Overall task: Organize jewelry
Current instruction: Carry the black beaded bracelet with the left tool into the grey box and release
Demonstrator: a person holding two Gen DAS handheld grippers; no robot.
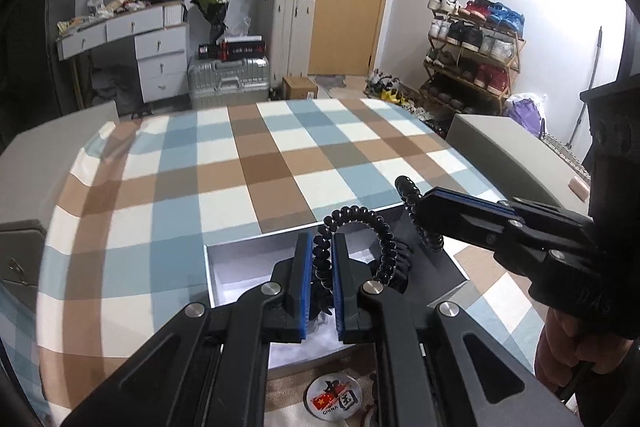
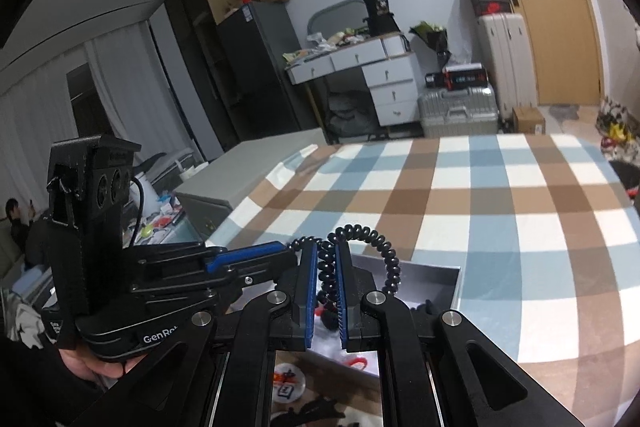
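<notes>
- The left gripper has its blue pads pressed together on one end of a black beaded bracelet.
- The right gripper pinches the other end, so the string arches between the two, lifted above an open grey box.
- The box sits near the closest edge of the checked tablecloth.
- A round China badge lies beside the box.

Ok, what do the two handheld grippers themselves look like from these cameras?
Both match: the left gripper and the right gripper have black linkage arms with round silver pivot bolts and two flat fingers lined with ribbed blue pads. The left unit's body carries white "GenRo..." lettering, a boxy black camera housing on top, and a thin black cable.
</notes>
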